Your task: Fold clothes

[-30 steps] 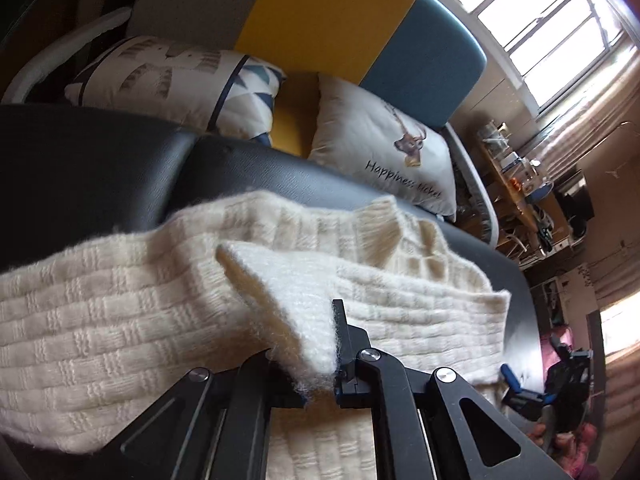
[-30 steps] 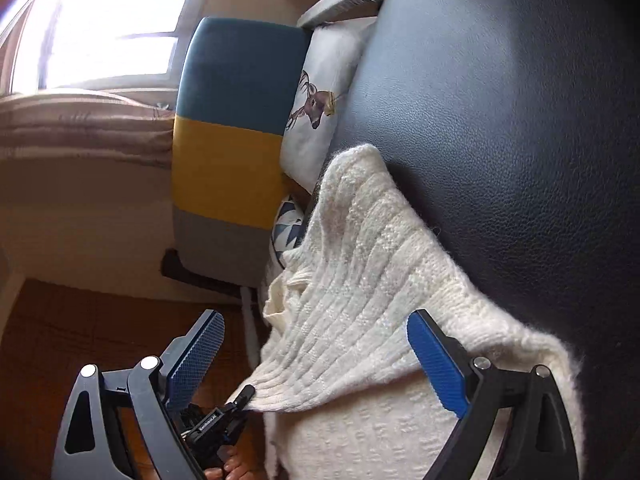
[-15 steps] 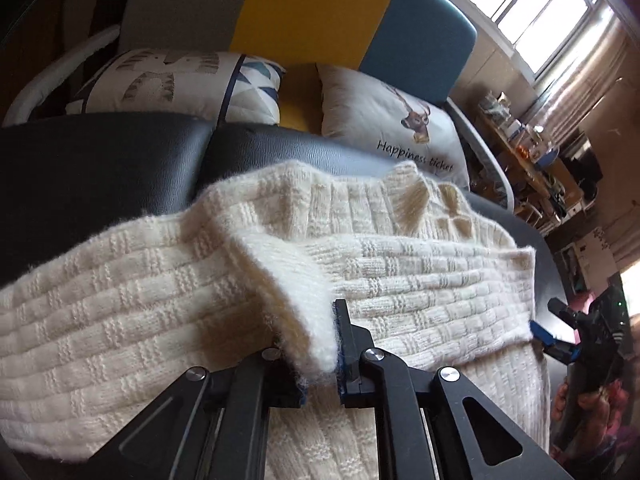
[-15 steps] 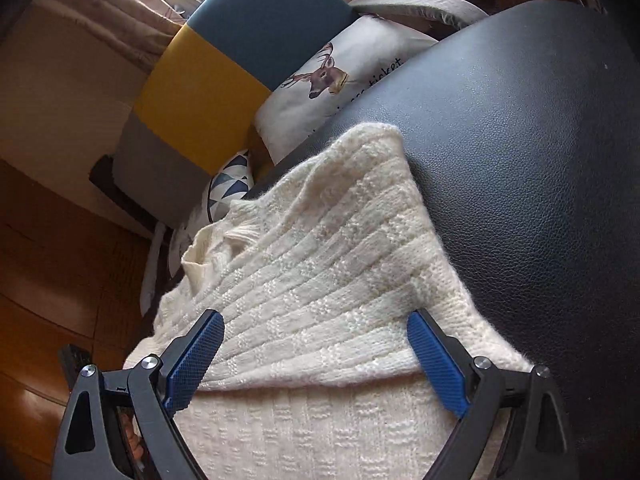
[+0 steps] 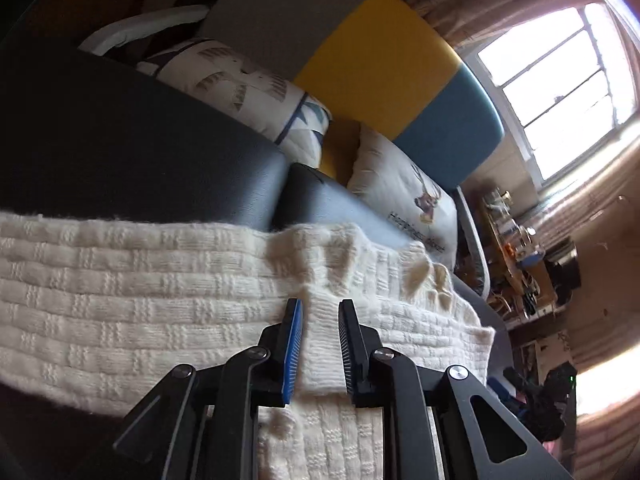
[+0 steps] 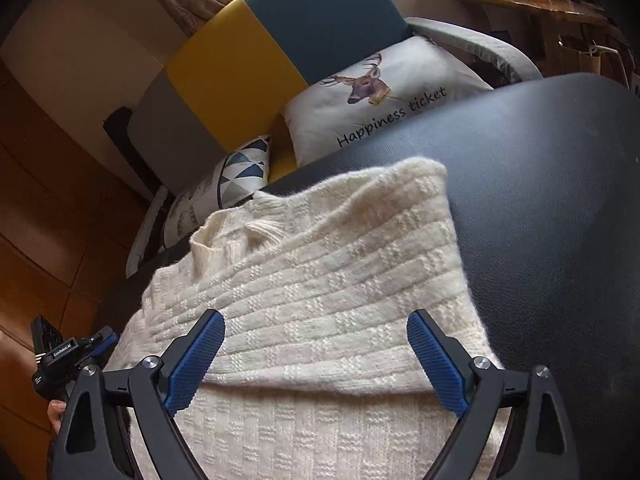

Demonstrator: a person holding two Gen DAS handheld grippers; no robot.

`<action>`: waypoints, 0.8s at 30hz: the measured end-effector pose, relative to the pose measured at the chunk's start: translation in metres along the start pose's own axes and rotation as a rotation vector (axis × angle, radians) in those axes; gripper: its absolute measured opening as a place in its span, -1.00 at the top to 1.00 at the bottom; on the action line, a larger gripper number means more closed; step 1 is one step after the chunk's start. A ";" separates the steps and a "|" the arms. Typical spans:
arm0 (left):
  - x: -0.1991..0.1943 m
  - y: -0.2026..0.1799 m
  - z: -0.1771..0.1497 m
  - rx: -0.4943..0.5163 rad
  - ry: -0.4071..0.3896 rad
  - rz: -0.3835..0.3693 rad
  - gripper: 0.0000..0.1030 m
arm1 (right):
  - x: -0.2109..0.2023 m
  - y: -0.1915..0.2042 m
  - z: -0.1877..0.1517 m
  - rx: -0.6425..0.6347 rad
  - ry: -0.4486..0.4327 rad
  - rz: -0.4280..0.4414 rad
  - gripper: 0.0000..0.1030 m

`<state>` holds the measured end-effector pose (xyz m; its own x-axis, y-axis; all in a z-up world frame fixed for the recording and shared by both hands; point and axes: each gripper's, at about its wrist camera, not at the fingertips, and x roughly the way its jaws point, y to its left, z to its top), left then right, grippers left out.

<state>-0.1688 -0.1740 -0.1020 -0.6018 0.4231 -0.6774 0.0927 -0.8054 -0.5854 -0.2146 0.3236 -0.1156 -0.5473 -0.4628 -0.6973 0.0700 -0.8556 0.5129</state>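
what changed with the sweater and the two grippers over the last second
The left gripper let go of the sweater flap it was pinching; its jaws now stand apart and the flap lies flat on the sweater. The right gripper stayed open over the sweater, which remains on the black cushion.

both wrist cameras sit low and close over the cream sweater [image 5: 160,280] [image 6: 340,280], looking along their gripper fingers toward the sofa back [image 5: 384,60] [image 6: 280,48], each from an opposite end, sharing sweater and cushions.

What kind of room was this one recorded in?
Likely a home living room: a sofa with pillows, a curtained window, a cluttered shelf. The sweater lies on a black cushion.
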 end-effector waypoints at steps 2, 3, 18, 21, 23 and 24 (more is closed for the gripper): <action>0.018 -0.013 -0.005 0.061 0.043 0.033 0.65 | 0.005 -0.003 0.002 0.004 0.007 -0.015 -0.85; 0.030 -0.014 -0.006 0.080 0.068 0.072 0.65 | 0.007 -0.005 0.002 0.009 0.010 -0.024 -0.85; 0.125 -0.215 0.007 0.434 0.308 -0.216 0.43 | 0.002 -0.042 -0.027 -0.036 -0.109 0.058 -0.58; 0.176 -0.281 -0.006 0.568 0.416 -0.267 0.39 | 0.000 -0.050 -0.027 0.002 -0.123 0.115 -0.58; 0.205 -0.311 -0.012 0.612 0.472 -0.284 0.32 | -0.001 -0.053 -0.027 0.013 -0.128 0.135 -0.58; 0.219 -0.322 -0.013 0.630 0.495 -0.289 0.30 | -0.001 -0.054 -0.027 0.019 -0.130 0.145 -0.58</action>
<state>-0.3198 0.1835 -0.0677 -0.1040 0.6620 -0.7423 -0.5580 -0.6566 -0.5074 -0.1952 0.3638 -0.1560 -0.6361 -0.5459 -0.5454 0.1408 -0.7770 0.6135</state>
